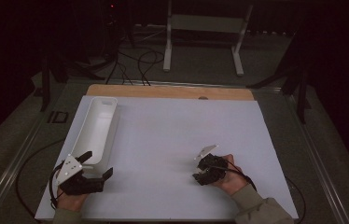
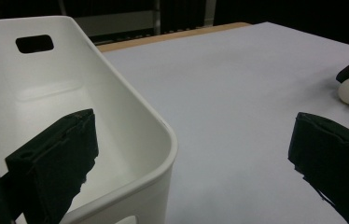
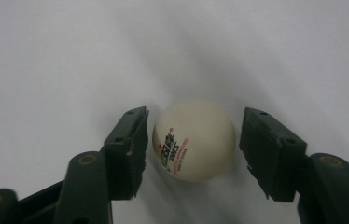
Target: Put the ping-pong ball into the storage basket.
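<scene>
Room: dark, dim light
Floor (image 1: 200, 60): grey, black cables (image 1: 140, 60) beyond worktop
Stand (image 1: 205, 28): white frame, behind worktop (image 1: 172, 135)

Cream ball (image 3: 194, 140) with black-red print, seemingly; white bin (image 1: 95, 130).

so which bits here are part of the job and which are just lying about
In the job:
- table tennis ball, between the right hand-held gripper pads
- white bin, by the left hand-held gripper

Lying about:
- white stand
- floor cables
</scene>
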